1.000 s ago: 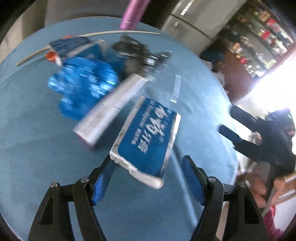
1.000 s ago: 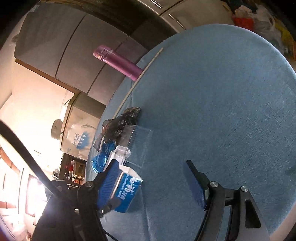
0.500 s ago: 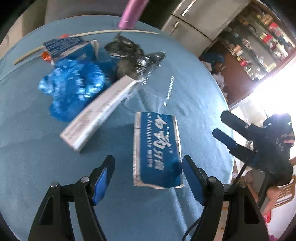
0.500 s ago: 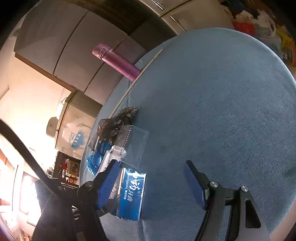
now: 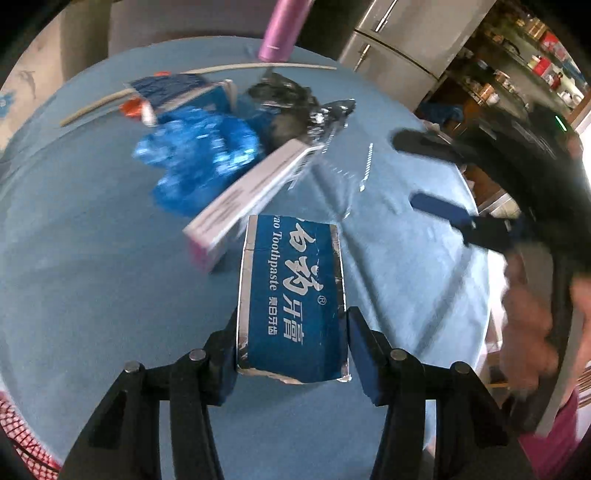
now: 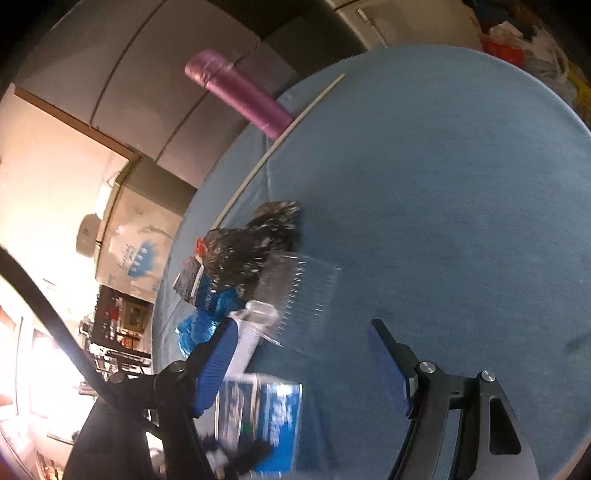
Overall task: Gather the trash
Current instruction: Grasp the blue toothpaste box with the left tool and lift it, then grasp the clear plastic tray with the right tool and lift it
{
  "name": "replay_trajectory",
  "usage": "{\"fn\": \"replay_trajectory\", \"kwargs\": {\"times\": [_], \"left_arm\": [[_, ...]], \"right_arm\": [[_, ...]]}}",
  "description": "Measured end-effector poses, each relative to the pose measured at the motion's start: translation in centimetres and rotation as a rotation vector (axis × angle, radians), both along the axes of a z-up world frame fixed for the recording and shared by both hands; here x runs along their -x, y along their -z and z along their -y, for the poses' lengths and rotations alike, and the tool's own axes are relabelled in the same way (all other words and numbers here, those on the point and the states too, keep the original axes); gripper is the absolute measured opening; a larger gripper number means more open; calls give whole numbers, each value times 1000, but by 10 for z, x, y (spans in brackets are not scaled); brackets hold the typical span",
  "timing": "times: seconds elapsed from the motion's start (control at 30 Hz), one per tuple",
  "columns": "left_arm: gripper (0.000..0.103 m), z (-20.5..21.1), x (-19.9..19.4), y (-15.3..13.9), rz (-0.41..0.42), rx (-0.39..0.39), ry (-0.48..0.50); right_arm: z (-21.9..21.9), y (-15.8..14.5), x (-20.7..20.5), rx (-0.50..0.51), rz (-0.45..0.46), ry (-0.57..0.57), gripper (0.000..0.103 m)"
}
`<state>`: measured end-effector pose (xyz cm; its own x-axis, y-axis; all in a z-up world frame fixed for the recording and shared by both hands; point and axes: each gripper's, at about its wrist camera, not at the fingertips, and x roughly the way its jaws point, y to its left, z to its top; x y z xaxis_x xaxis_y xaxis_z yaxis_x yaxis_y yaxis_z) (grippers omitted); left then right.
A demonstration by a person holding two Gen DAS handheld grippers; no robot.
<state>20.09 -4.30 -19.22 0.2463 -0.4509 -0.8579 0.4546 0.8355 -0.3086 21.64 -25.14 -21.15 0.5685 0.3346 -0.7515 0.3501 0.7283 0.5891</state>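
Observation:
A blue toothpaste box (image 5: 291, 291) lies on the blue round table (image 5: 92, 277), and my left gripper (image 5: 291, 347) is shut on its near end. Behind it lie a white and pink carton (image 5: 251, 192), a crumpled blue wrapper (image 5: 195, 162), a black foil wrapper (image 5: 284, 99), a flat blue packet (image 5: 173, 92) and a clear plastic sleeve (image 5: 343, 177). My right gripper (image 6: 303, 365) is open and empty, hovering over the table beside the pile; it shows in the left wrist view (image 5: 436, 177) at the right. The toothpaste box (image 6: 266, 421) and clear sleeve (image 6: 299, 291) show in the right wrist view.
A purple bottle (image 5: 284, 29) stands at the table's far edge, next to a long pale stick (image 5: 207, 74). Grey cabinets (image 5: 399, 40) stand behind the table. The table's right half (image 6: 461, 184) is bare blue cloth.
My left gripper has moved forward and closed on the toothpaste box, which turned lengthwise between the fingers. My right gripper has moved closer to the pile.

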Motion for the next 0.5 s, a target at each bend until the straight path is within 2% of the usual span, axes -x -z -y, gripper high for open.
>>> {"fn": "replay_trajectory", "kwargs": {"times": [0.17, 0.33, 0.5], "left_arm": [[55, -31, 22, -10, 58, -29, -20], [55, -68, 44, -18, 100, -42, -40], [55, -76, 48, -27, 130, -41, -64]], "right_arm": [[-16, 8, -32, 57, -110, 57, 76], [-34, 13, -50, 130, -169, 71, 76], [-45, 22, -57, 197, -221, 79, 68]]}}
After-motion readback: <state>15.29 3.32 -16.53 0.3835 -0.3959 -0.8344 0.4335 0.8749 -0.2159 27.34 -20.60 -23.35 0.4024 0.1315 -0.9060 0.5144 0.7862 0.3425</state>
